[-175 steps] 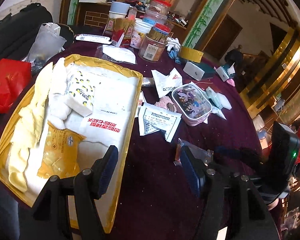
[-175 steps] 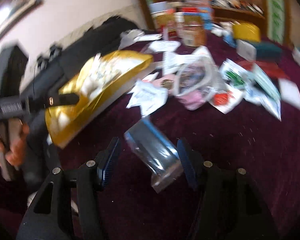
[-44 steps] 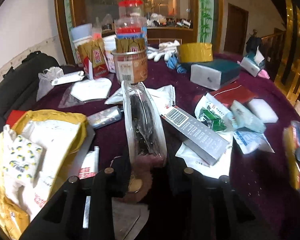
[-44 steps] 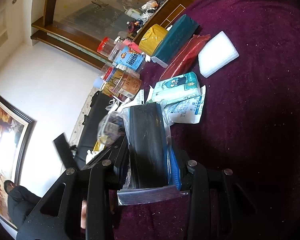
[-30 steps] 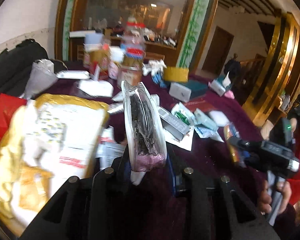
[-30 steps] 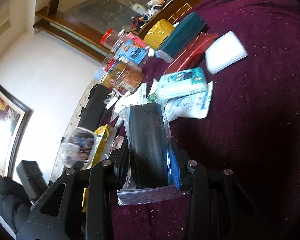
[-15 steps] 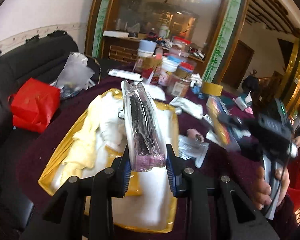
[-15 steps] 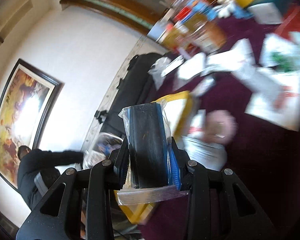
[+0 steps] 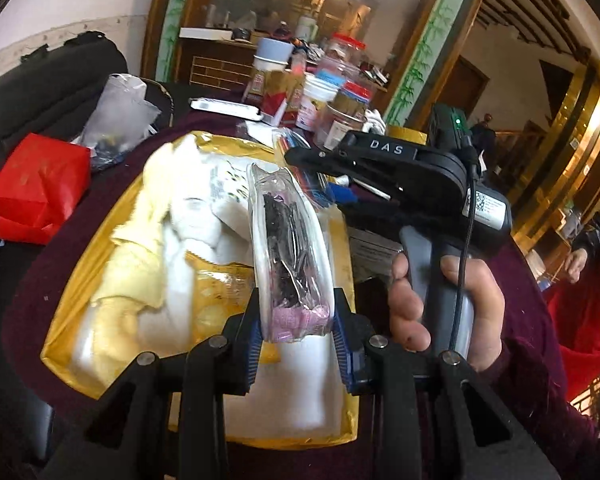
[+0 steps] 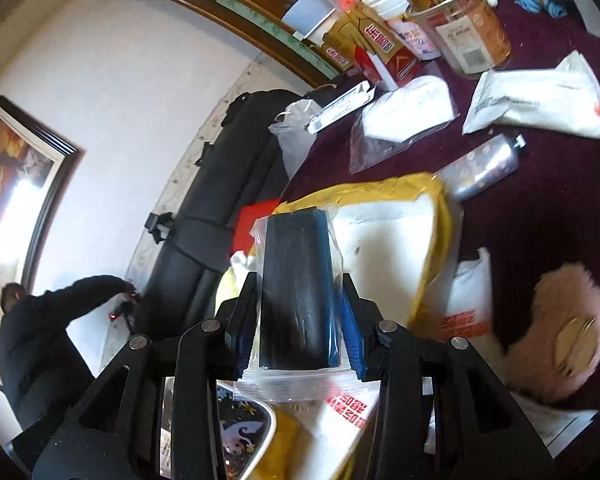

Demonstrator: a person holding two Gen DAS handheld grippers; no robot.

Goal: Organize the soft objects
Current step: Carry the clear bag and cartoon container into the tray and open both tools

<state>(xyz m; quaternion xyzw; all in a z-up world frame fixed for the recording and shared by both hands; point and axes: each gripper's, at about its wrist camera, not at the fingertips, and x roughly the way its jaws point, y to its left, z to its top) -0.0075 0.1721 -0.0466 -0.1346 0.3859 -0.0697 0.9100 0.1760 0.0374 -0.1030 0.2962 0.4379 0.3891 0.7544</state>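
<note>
Two soft pouches held over the gold tray, not yet set down.

The clear pouch (image 9: 290,256) is clamped in the left gripper (image 9: 296,340); the bagged black bundle (image 10: 298,296) sits between the right gripper (image 10: 298,344), whose jaws have just been opening around it. Both are held above the gold tray (image 9: 100,240) on the bench (image 10: 540,216). If release is mistimed, the slick bag could be dropped past the rim, or the crossed grippers could be knocked together.

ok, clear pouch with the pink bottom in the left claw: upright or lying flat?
Upright. The clear pouch with the pink bottom stands on edge, pink end pinched in the left claw, above the gold tray.
</note>
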